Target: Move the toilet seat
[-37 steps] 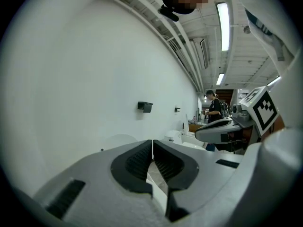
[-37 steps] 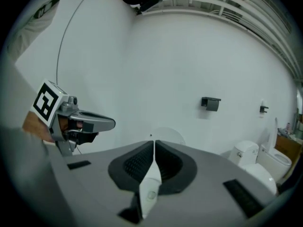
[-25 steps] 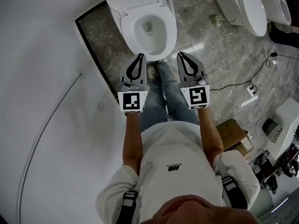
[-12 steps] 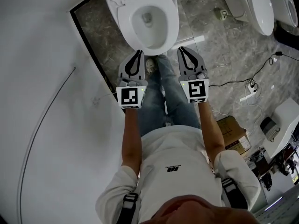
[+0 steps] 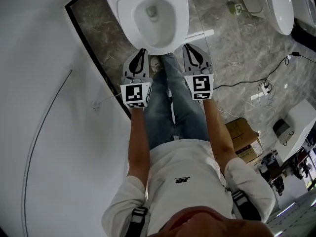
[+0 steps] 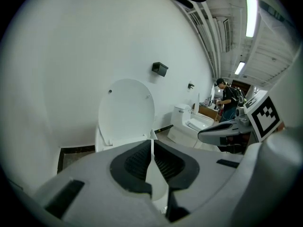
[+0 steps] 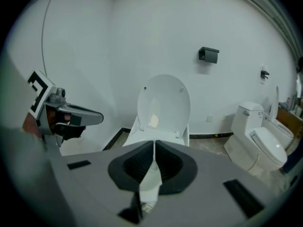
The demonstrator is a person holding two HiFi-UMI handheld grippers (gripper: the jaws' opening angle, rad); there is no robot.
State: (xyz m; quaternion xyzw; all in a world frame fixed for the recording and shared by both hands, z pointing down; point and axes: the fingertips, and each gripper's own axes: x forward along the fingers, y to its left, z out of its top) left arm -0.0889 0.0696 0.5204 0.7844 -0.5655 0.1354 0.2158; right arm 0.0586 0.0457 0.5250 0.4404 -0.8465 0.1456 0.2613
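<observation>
Forearms (image 5: 139,142) hold left claw (image 5: 142,51) and right claw (image 5: 188,47) (closed) tilted downward.

White oval toilet seat (image 5: 181,24) lies on its bowl, white plastic lid (image 7: 163,103) upright behind it. Left gripper (image 5: 141,51) and right gripper (image 5: 189,47) are side by side before its front rim. Second white ceramic toilet (image 5: 276,4) stands farther right.

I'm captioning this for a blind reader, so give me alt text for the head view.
Seen from above, a person holds the left gripper and right gripper, both shut and empty, side by side near the front rim of a white toilet. At upper right stands a second toilet.
</observation>
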